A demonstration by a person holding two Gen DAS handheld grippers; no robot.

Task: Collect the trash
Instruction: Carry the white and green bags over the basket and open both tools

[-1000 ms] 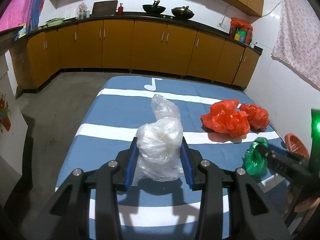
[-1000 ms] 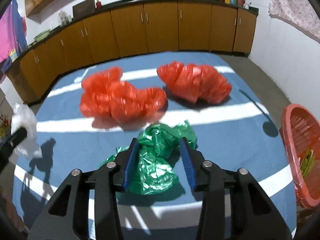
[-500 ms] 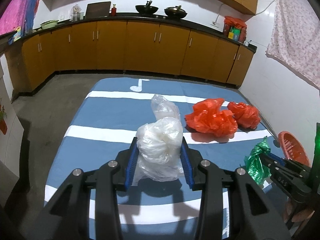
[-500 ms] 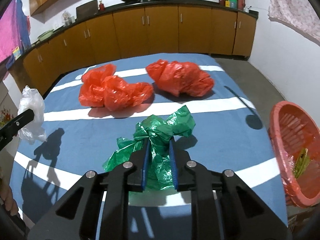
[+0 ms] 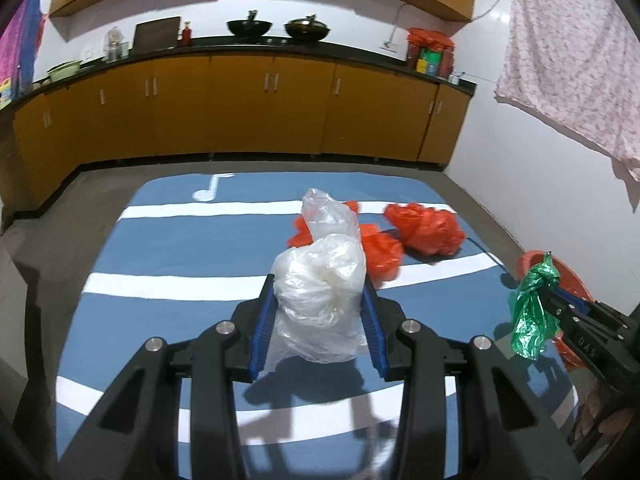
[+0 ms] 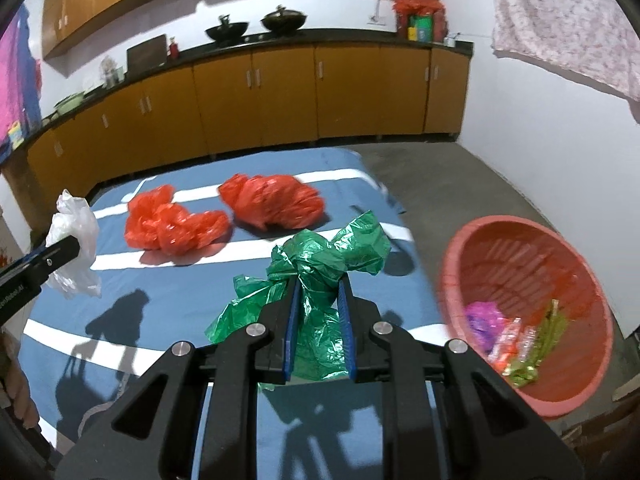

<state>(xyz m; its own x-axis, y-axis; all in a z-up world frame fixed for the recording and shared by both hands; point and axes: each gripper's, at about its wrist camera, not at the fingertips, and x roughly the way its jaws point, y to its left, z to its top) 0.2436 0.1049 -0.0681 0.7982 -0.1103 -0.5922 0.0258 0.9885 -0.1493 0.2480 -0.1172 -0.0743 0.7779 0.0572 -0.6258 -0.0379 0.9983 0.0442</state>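
My left gripper (image 5: 320, 312) is shut on a crumpled white plastic bag (image 5: 320, 280) and holds it above the blue striped table (image 5: 168, 248); the bag also shows in the right wrist view (image 6: 76, 240). My right gripper (image 6: 318, 308) is shut on a green plastic bag (image 6: 324, 264), lifted off the table; it shows in the left wrist view (image 5: 534, 312) too. Two red plastic bags (image 6: 172, 226) (image 6: 272, 200) lie on the table beyond. A red basket (image 6: 524, 312) with some trash stands off the table's right edge.
Orange kitchen cabinets (image 5: 272, 112) with a dark counter line the far wall. Grey floor (image 6: 440, 184) lies between the table and the cabinets. A patterned cloth (image 5: 572, 56) hangs on the white wall at the right.
Both grippers rose with their bags. The right gripper closed on the green bag, lifted it off the table and swung right, bringing the red basket into fuller view.
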